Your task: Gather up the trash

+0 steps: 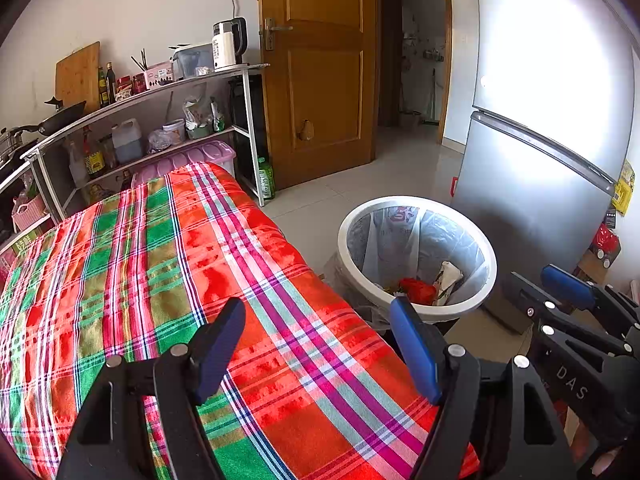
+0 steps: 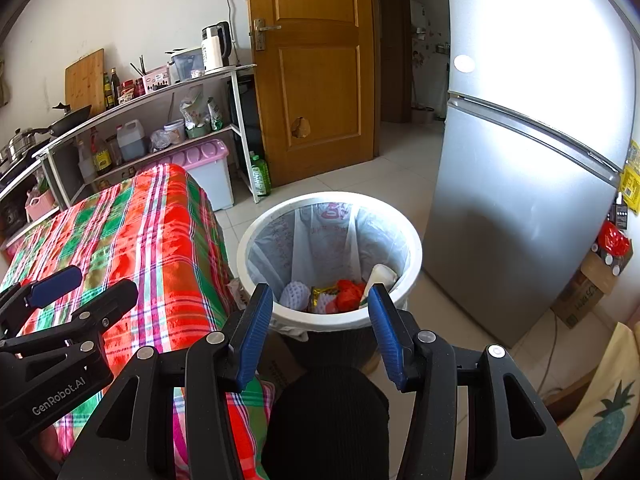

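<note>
The right tongs (image 2: 320, 308) hang released over the white trash bin (image 2: 414, 256), holding nothing. The left tongs (image 1: 318, 320) are released too, above the plaid bench (image 1: 168, 264). The trash (image 2: 346, 294) lies inside the bin, beside the fridge (image 2: 520, 208).

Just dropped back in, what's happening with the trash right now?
Both handheld tools are open and carrying nothing. The left tool hovers over the plaid-covered table, where no trash is visible on the cloth. The right tool hangs just in front of the white-rimmed trash bin, which stands on the floor beside the table and in front of the silver fridge. Inside the bin's liner lie a red wrapper, white foam netting and other scraps.
</note>
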The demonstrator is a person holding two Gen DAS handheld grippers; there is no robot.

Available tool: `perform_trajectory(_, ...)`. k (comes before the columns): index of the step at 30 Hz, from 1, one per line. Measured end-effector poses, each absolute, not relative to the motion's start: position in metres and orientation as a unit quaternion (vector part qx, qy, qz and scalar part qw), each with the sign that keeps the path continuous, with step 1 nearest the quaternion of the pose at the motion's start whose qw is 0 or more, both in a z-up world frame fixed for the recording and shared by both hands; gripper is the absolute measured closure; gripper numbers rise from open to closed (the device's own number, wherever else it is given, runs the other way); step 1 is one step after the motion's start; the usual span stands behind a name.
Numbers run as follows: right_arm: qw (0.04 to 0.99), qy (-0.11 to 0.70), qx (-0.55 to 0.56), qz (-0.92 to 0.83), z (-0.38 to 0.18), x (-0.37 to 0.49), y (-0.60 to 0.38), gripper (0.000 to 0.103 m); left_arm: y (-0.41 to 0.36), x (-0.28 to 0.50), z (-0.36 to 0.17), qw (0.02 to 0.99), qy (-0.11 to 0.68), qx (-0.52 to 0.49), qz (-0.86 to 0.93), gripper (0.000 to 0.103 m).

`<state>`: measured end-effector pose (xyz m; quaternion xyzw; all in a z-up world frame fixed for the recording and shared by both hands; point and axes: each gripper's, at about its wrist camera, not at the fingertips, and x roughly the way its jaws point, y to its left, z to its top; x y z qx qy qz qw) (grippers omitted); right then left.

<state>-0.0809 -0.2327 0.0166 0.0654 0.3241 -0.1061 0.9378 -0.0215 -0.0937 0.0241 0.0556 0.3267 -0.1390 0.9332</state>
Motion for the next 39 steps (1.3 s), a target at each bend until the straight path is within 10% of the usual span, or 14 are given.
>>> perform_trajectory(39,0.938,0.324,0.064,-0.104,0.0163,-0.0793,-0.2331,0.052,-0.0921,-0.0211,0.0238,0.933,0.327,0.047,-0.141,0.027)
